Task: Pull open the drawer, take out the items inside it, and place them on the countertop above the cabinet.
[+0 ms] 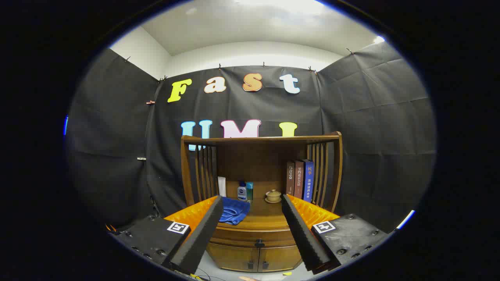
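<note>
Wooden cabinet (254,249) stands beyond the gripper (252,230), its drawer (254,237) seemingly shut. Fingers spread wide, holding nothing. Judging by this, nothing is done: opening, emptying and placing onto the countertop (265,216) all remain.

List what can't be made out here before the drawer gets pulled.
- Drawer contents: the drawer is closed, its front hides them.
- Blue cloth: its near side is covered by a finger of the open gripper.
- Small bottles and book titles: too small.
- Lower cabinet doors: their sides are hidden behind the fingers.
</note>
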{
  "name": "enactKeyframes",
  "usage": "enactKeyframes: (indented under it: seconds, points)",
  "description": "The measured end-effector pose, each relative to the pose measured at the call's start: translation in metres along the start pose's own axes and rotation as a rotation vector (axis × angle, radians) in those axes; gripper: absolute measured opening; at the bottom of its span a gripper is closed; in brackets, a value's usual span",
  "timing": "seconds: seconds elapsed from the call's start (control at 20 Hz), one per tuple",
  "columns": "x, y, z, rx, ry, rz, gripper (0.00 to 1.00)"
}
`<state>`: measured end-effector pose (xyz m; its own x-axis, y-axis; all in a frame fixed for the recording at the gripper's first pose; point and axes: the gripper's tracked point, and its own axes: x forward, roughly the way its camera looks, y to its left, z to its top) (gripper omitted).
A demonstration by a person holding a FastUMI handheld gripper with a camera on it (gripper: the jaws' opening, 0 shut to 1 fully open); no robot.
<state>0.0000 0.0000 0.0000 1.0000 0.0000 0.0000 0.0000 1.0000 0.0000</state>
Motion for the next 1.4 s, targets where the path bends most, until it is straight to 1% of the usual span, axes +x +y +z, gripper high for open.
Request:
enactKeyframes:
  seconds: [0.2, 1.0, 1.25, 1.4]
  points:
    - [0.002, -0.003, -0.005, -0.002, 0.016, -0.006, 0.99]
    - [0.005, -0.005, -0.001, 0.022, -0.012, -0.005, 0.99]
    - [0.010, -0.006, -0.020, 0.017, 0.003, -0.005, 0.99]
    - [0.020, -0.005, -0.044, 0.036, 0.022, -0.007, 0.99]
